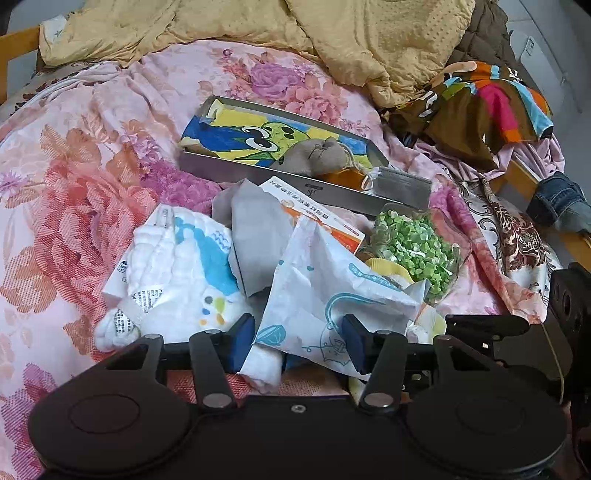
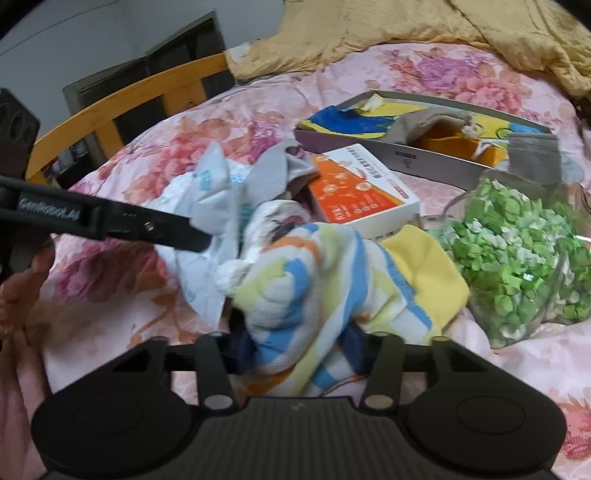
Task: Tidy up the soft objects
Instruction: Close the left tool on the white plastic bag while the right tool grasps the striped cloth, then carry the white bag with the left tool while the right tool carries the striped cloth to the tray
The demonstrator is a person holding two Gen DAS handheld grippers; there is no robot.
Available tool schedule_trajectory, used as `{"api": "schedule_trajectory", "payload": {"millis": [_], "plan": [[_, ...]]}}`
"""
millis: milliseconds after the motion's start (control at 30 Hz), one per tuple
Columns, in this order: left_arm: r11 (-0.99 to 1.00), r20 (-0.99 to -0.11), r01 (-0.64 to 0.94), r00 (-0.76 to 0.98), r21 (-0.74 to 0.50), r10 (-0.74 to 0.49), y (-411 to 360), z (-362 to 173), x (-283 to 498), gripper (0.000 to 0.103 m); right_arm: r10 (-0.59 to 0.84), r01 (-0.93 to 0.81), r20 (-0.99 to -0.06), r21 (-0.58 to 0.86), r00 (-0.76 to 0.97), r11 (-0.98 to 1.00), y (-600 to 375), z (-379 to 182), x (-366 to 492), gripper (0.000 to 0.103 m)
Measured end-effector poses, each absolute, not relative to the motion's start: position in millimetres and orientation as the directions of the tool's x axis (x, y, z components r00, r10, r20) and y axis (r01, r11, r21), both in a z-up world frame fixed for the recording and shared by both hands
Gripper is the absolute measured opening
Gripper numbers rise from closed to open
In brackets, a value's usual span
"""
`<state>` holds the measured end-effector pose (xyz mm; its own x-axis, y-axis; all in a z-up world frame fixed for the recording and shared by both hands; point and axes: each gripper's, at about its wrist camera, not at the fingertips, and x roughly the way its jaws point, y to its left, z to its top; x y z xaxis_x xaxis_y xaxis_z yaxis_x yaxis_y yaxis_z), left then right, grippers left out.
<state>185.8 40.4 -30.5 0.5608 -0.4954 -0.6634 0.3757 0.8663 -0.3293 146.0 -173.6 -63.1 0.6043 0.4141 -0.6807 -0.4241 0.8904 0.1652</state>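
Observation:
On the pink floral bed, my left gripper [image 1: 299,341] has its jaws apart around a white cloth with a blue print [image 1: 328,295]. A white and blue quilted cloth [image 1: 173,280] and a grey cloth [image 1: 258,236] lie just beyond. My right gripper [image 2: 299,345] has its jaws closed in on a striped yellow, blue and white towel [image 2: 314,295]. The left gripper's finger [image 2: 177,232] shows in the right wrist view beside the white cloth [image 2: 207,229]. A grey box [image 1: 258,173] holds a cartoon cloth [image 1: 255,138] and a grey pouch [image 1: 317,155].
An orange and white carton [image 2: 362,192] and a clear bag of green pieces [image 2: 524,254] lie by the pile. A tan quilt [image 1: 332,33] covers the far side. Patterned clothes [image 1: 487,107] sit at the right. A wooden bed rail [image 2: 122,96] runs at the left.

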Motion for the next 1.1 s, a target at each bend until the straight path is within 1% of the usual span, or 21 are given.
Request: {"api": "schedule_trajectory", "payload": {"millis": [133,300,433,500,567,633,833,933,1100], "plan": [[0.865,-0.661,0.350,0.559,-0.359,-0.501,44.6,-30.1,188.4,0.053,0.406,-0.419,-0.673,0.155,0.618,0.895,-174.4,-61.0,144.3,0.031],[0.865,-0.660,0.311,0.559,-0.393,-0.501,49.9,-30.5,191.7,0.051,0.368,-0.387,-0.667,0.128,0.648,0.913,-179.5,-56.5,140.8,0.026],[0.875,-0.680,0.309,0.551,-0.372,-0.483,47.6,-33.1,192.3,0.048,0.345,-0.372,-0.668,0.109,0.659,0.922,-181.5,-55.1,138.5,0.025],[0.877,-0.682,0.315,0.551,-0.363,-0.480,46.4,-33.0,191.4,0.045,0.338,-0.371,-0.666,0.098,0.665,0.923,-181.4,-54.7,137.0,0.025],[0.878,-0.678,0.320,0.557,-0.357,-0.479,45.8,-31.7,190.4,0.044,0.329,-0.374,-0.660,0.078,0.676,0.924,-180.4,-53.9,134.6,0.025],[0.877,-0.676,0.323,0.558,-0.357,-0.481,46.4,-31.8,190.1,0.044,0.318,-0.377,-0.652,0.054,0.688,0.925,-178.1,-52.8,132.0,0.022],[0.893,-0.688,0.348,0.574,-0.287,-0.445,40.5,-32.3,186.5,0.042,0.298,-0.400,-0.624,-0.026,0.722,0.916,-170.2,-50.1,124.2,0.020],[0.887,-0.677,0.357,0.579,-0.291,-0.455,40.6,-30.5,185.0,0.042,0.289,-0.399,-0.597,-0.058,0.749,0.915,-168.4,-47.0,119.2,0.019],[0.878,-0.664,0.353,0.577,-0.323,-0.476,41.6,-29.6,185.4,0.042,0.283,-0.371,-0.553,-0.052,0.783,0.927,-173.8,-38.6,113.6,0.019]]}}
